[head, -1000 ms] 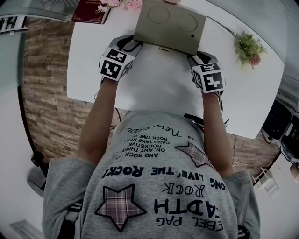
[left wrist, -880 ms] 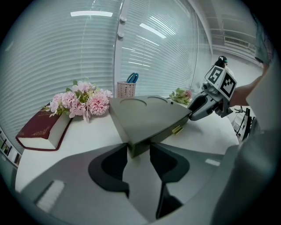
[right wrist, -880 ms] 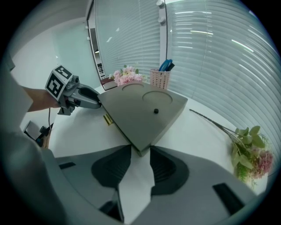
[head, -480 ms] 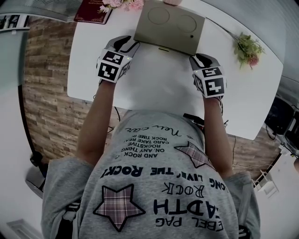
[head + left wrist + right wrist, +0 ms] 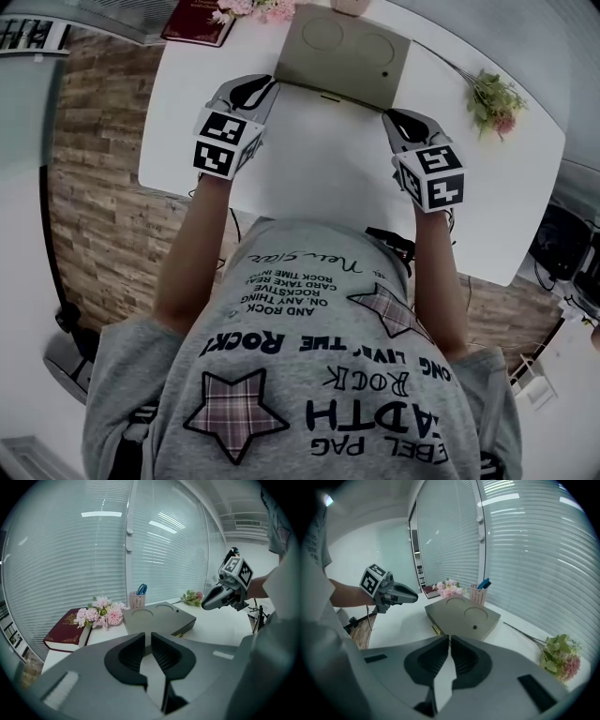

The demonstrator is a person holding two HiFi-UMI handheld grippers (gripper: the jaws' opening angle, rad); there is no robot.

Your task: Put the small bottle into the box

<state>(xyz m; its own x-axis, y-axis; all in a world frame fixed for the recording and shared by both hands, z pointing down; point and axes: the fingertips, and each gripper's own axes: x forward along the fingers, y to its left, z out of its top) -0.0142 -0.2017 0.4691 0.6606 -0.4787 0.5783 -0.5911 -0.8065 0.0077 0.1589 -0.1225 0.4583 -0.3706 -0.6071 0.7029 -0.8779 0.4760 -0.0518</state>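
Sitting closed at the far middle of the white table (image 5: 319,169), the box (image 5: 342,52) is a flat olive-grey case. Its lid has two shallow round recesses and a small dark dot near one corner. A small yellowish clasp (image 5: 436,630) shows on the edge that faces the person.

The left gripper (image 5: 255,90) is held over the table, just short of the box's near left corner and clear of it. Its jaws have just been closing and stand together but for a thin slit, with nothing between them. The right gripper (image 5: 401,122) is held just short of the near right corner, also off the box. Its jaws have likewise just been closing and now meet at the tips, empty. Both grippers slope downward toward the box, and each shows in the other's view, above the tabletop.

Behind the box stands a pale woven cup (image 5: 137,599) with something blue sticking out of it. To the left of the box lies a dark red book (image 5: 65,632) with a bunch of pink flowers (image 5: 98,613) resting against it. To the right, well apart from the box, a sprig of green leaves and pinkish blooms (image 5: 497,94) lies on the table. Slatted blinds run behind the table's far side, and a wood-patterned floor (image 5: 94,187) shows beside the table.
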